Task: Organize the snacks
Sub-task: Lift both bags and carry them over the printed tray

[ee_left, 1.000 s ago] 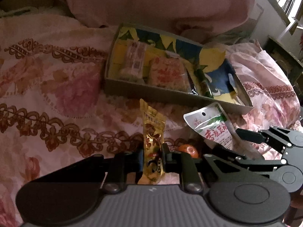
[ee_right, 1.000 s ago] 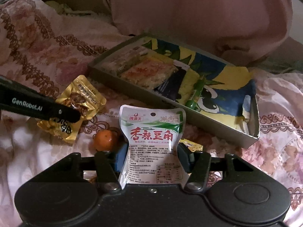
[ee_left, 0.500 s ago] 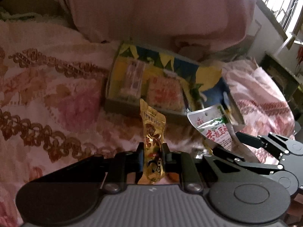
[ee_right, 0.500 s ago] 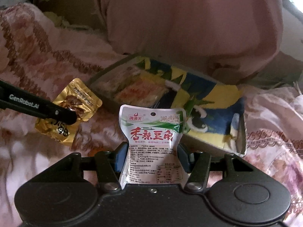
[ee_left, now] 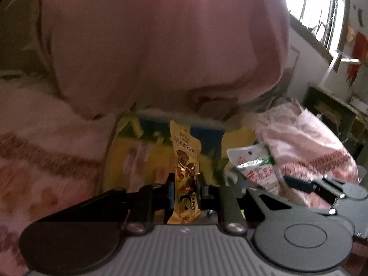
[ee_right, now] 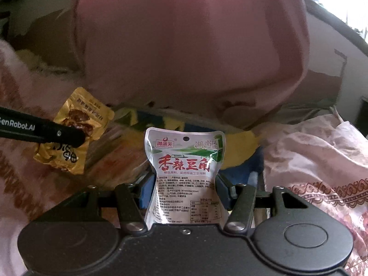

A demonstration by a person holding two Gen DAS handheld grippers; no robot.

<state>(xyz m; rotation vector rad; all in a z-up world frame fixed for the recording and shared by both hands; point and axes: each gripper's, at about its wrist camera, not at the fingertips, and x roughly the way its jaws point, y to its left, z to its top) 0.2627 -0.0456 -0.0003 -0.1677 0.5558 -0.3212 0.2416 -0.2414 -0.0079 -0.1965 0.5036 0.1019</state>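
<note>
**Both packets raised toward the box**

The gold packet (ee_left: 185, 179) is clamped in the left gripper (ee_left: 184, 184), the white pouch (ee_right: 185, 174) in the right gripper (ee_right: 184, 184). Both are now carried higher, over the box (ee_left: 119, 161). Beyond, floral bedding (ee_right: 310, 156) and a window (ee_left: 310, 4) are seen.

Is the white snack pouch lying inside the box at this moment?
No, the white snack pouch is held upright in the right gripper, above the box.

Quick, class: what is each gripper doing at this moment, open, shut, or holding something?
Left gripper: shut on the gold packet.
Right gripper: shut on the white pouch.
</note>
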